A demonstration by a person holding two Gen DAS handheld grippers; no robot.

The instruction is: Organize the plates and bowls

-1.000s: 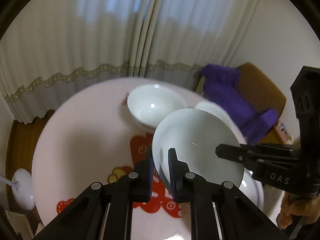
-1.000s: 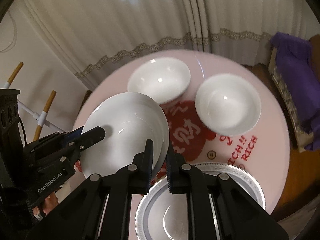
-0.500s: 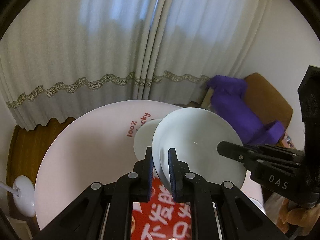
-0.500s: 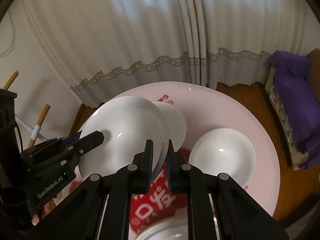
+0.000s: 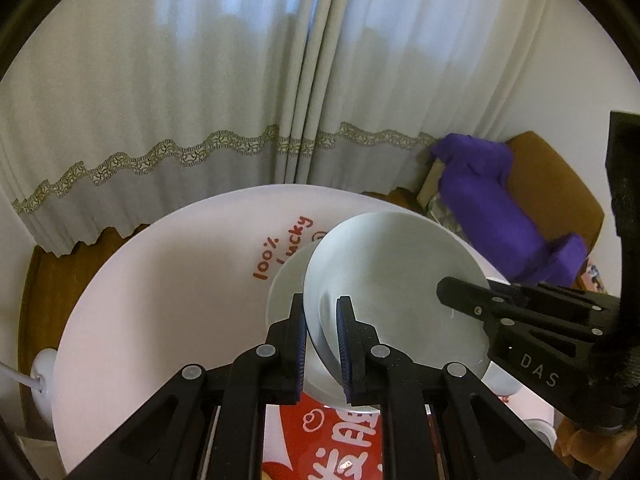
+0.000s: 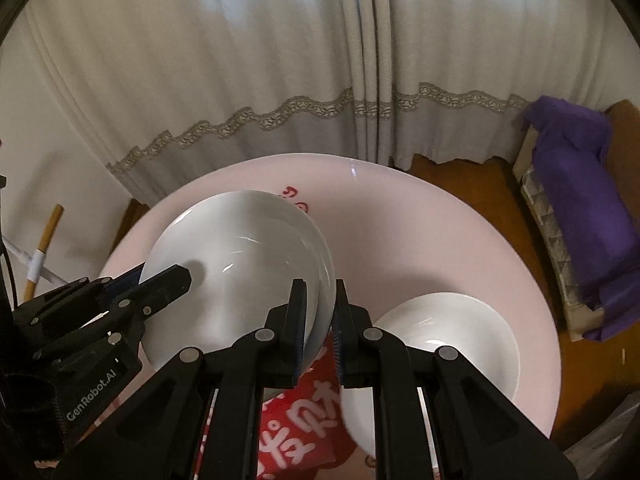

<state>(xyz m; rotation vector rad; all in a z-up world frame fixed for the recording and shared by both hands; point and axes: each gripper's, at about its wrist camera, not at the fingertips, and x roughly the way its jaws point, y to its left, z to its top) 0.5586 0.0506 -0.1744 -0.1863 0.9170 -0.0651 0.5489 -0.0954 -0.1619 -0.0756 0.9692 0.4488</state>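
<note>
Left wrist view: left gripper (image 5: 321, 336) and right gripper (image 6: 316, 320) both clamp opposite rims of one white bowl (image 5: 394, 292) above the pink table (image 5: 168, 280), second bowl (image 6: 452, 344) sits nearby.

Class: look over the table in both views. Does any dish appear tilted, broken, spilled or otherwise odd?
One white bowl is off the pink table, tilted, its rim pinched on opposite sides by the left tool and right tool. It hangs over another bowl. No cracks or spills show; a third bowl sits upright.
</note>
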